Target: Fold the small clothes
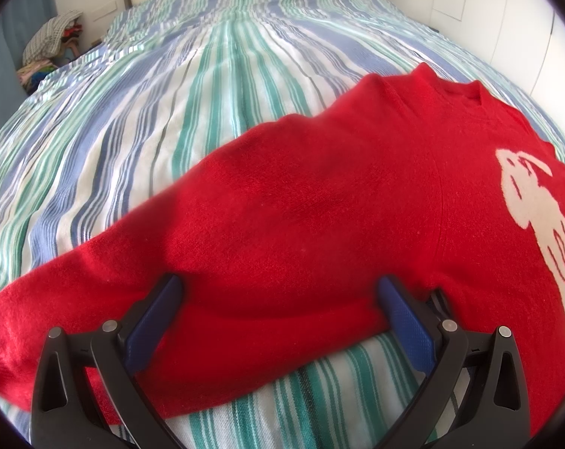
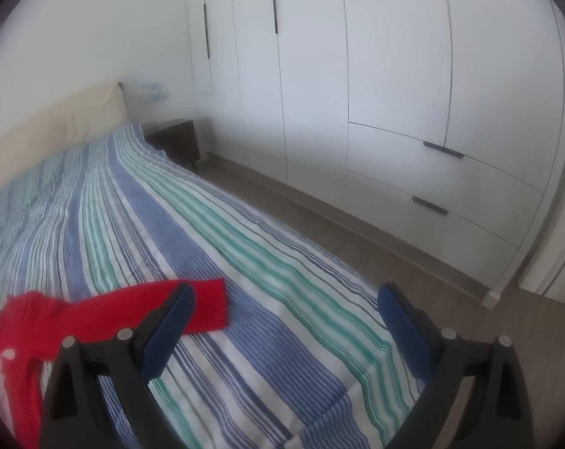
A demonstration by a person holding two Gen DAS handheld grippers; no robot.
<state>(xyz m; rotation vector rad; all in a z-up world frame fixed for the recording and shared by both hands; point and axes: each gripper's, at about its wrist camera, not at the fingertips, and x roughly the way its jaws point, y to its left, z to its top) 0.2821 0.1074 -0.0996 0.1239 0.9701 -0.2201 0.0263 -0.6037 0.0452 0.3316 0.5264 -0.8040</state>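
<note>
Left tool (image 1: 278,295) gapes around red sweater (image 1: 319,205) sleeve; right tool (image 2: 286,307) wide, empty, over striped bedspread (image 2: 245,262).

The left tongs (image 1: 278,299) are gaping wide, blue pads (image 1: 405,318) well apart, straddling the sweater (image 1: 301,205) sleeve without pinching it. The right tongs (image 2: 286,310) are also standing wide open, gripping nothing, its left pad (image 2: 170,321) overlapping the sleeve in view; whether it is touching is unclear.
</note>
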